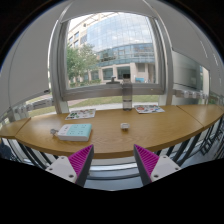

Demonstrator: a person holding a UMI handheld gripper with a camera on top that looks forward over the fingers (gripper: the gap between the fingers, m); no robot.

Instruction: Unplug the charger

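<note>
My gripper (112, 163) is open and empty, its two magenta-padded fingers (82, 160) spread apart above the near edge of a curved wooden table (110, 138). A small pale object (125, 126) lies on the table beyond the fingers; it may be the charger, but I cannot tell. No cable or socket is visible to me. Nothing stands between the fingers.
A pale green book (74, 131) lies on the table ahead to the left. Papers or magazines lie at the far side (80, 114) and far right (149, 108). A large window (115, 55) with a building outside stands behind the table. Chair backs (190, 148) line the near edge.
</note>
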